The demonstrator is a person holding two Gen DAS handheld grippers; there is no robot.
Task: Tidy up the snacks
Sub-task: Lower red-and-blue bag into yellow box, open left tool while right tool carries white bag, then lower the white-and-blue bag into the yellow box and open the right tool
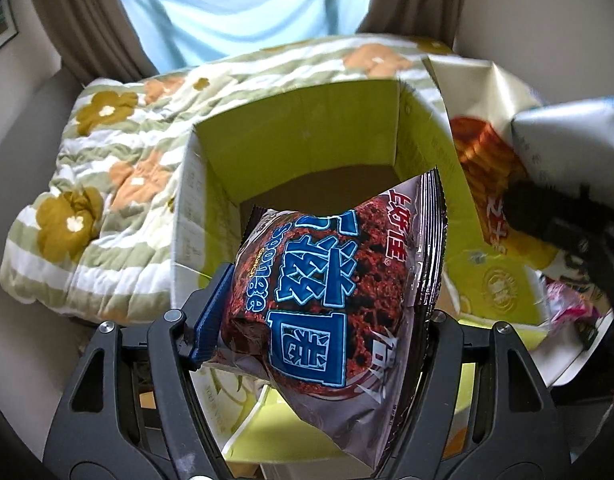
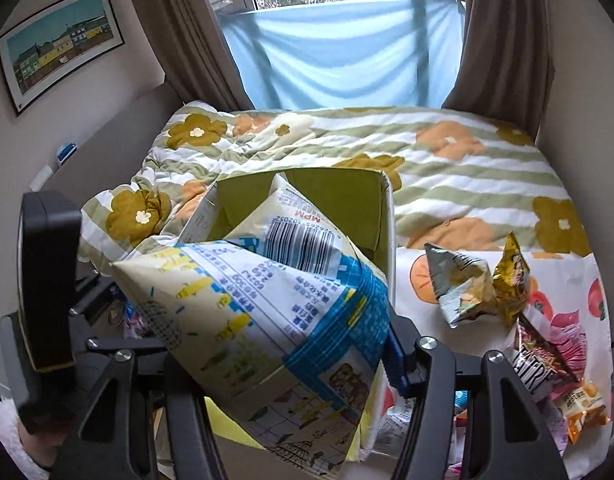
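My left gripper [image 1: 315, 300] is shut on a dark brown and blue snack bag [image 1: 327, 280], held over the near rim of an open box with a yellow-green inside [image 1: 299, 136]. My right gripper [image 2: 275, 344] is shut on a cream and blue snack bag [image 2: 267, 300], held in front of the same box [image 2: 347, 200]. That bag and the right gripper show at the right of the left wrist view [image 1: 519, 152]. The left gripper's body shows at the left of the right wrist view [image 2: 47, 288].
The box stands on a bed with a flowered quilt [image 2: 467, 160]. Several loose snack packets [image 2: 491, 284] lie on a cloth to the right of the box. A curtained window [image 2: 339, 56] is behind the bed and a picture [image 2: 59, 44] hangs on the left wall.
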